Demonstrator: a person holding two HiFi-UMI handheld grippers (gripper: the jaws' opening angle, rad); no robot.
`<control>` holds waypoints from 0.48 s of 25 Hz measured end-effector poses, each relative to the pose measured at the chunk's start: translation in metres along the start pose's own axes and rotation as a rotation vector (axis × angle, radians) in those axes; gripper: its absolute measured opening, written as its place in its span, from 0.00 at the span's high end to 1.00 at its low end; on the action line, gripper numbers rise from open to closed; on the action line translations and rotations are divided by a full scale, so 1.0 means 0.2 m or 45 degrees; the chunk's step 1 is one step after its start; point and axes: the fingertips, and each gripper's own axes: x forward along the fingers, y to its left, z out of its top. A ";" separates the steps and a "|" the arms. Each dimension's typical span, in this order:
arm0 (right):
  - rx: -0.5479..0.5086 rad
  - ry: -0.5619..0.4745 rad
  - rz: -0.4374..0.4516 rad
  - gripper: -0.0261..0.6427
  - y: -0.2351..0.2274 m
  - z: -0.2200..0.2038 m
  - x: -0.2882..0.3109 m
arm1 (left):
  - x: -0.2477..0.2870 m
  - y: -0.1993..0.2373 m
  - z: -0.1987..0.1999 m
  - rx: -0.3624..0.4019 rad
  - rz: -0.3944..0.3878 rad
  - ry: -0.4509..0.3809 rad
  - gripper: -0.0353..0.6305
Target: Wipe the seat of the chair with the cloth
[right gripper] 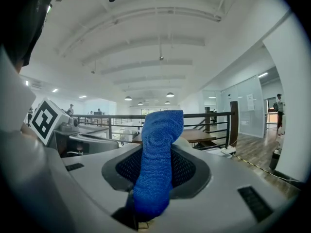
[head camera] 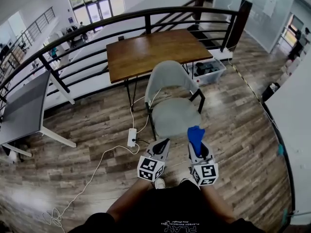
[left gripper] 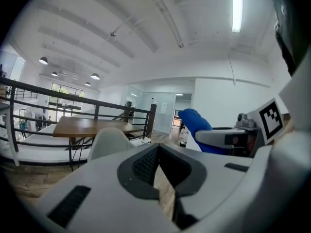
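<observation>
A light grey chair (head camera: pixel 176 118) stands just ahead of me on the wood floor, its back towards a wooden table; the left gripper view shows its backrest (left gripper: pixel 109 140). My right gripper (head camera: pixel 196 143) is held near the seat's front edge and is shut on a blue cloth (head camera: pixel 195 133). The cloth (right gripper: pixel 158 154) stands up from between the jaws of the right gripper (right gripper: pixel 156 152). My left gripper (head camera: pixel 162 143) is held beside it to the left, short of the seat; the left gripper (left gripper: pixel 158 147) has its tips together with nothing in them. The cloth (left gripper: pixel 194 123) also shows there at right.
A wooden table (head camera: pixel 155 50) stands behind the chair against a black railing (head camera: pixel 97 25). A white power strip (head camera: pixel 131 137) with trailing cables lies on the floor left of the chair. A clear plastic box (head camera: pixel 209 71) sits right of the table. A grey desk (head camera: pixel 24 106) stands far left.
</observation>
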 end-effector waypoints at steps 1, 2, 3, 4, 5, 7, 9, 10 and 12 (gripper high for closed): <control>-0.002 0.002 0.000 0.75 0.01 0.00 0.01 | -0.01 0.01 0.00 -0.003 0.004 0.000 0.94; -0.002 0.004 0.001 0.75 0.01 -0.01 0.01 | -0.01 0.03 -0.01 -0.007 0.009 0.001 0.94; 0.001 0.008 0.002 0.75 0.01 -0.01 0.02 | -0.02 0.04 -0.01 -0.011 0.015 0.004 0.94; 0.003 0.012 0.002 0.75 0.01 -0.01 0.02 | -0.02 0.05 -0.01 -0.016 0.023 0.006 0.94; 0.004 0.016 0.003 0.75 0.01 -0.01 0.03 | -0.02 0.07 -0.01 -0.020 0.030 0.010 0.94; 0.004 0.018 0.009 0.75 0.00 -0.01 0.05 | -0.01 0.09 -0.02 -0.028 0.041 0.017 0.94; 0.006 0.018 0.019 0.75 -0.02 -0.02 0.07 | 0.02 0.10 -0.02 -0.026 0.047 0.025 0.94; 0.008 0.020 0.024 0.75 -0.03 -0.02 0.08 | 0.04 0.10 -0.02 -0.022 0.049 0.027 0.94; 0.011 0.025 0.038 0.75 -0.07 -0.03 0.11 | 0.09 0.09 -0.02 -0.020 0.052 0.030 0.94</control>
